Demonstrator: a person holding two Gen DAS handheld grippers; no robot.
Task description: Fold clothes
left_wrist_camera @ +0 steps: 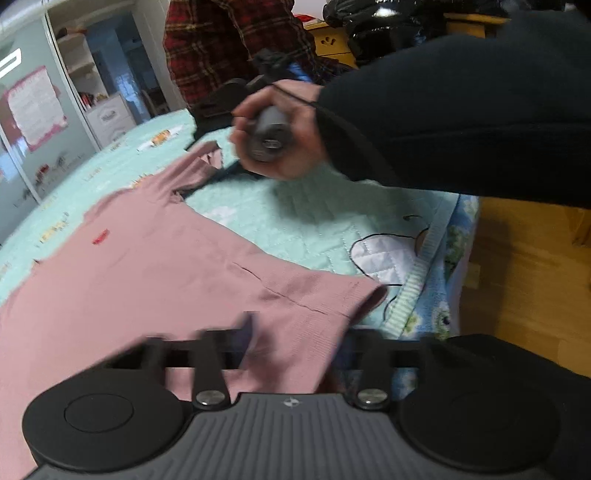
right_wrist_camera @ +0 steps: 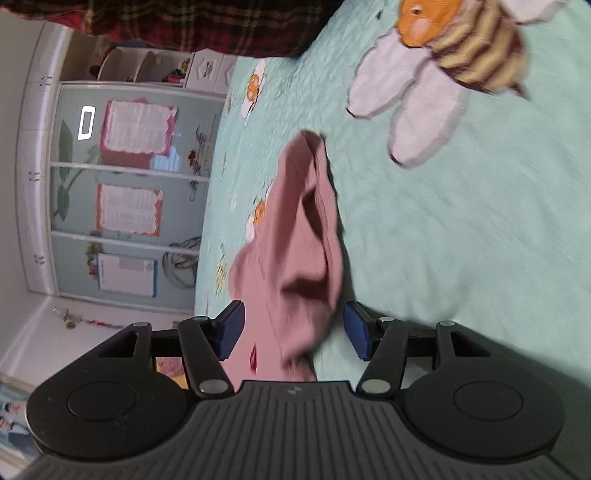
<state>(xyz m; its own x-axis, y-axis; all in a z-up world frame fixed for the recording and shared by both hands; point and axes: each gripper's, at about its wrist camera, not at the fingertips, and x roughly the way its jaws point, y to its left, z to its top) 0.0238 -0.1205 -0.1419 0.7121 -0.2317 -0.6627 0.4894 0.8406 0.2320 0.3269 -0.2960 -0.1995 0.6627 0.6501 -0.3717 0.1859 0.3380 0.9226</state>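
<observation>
A pink long-sleeved top [left_wrist_camera: 155, 273] lies spread on a mint-green quilt [left_wrist_camera: 295, 218]. My left gripper [left_wrist_camera: 295, 343] sits low over the top's near hem corner, jaws apart, with the cloth between its blurred fingers [left_wrist_camera: 247, 328]. A hand in a black sleeve holds my right gripper [left_wrist_camera: 221, 99] at the far end, by the pink sleeve [left_wrist_camera: 207, 155]. In the right wrist view the right gripper [right_wrist_camera: 294, 328] is open. Its blue pads [right_wrist_camera: 232, 328] stand on either side of the rumpled sleeve [right_wrist_camera: 303, 240], which rests loosely on the quilt [right_wrist_camera: 461, 240].
The bed's edge [left_wrist_camera: 439, 273] runs down the right, with wooden floor [left_wrist_camera: 517, 266] beyond. A person in a red plaid garment [left_wrist_camera: 229, 44] stands at the far side. A glass-door cupboard [right_wrist_camera: 122, 192] lines the wall. Black bags [left_wrist_camera: 388, 26] lie behind.
</observation>
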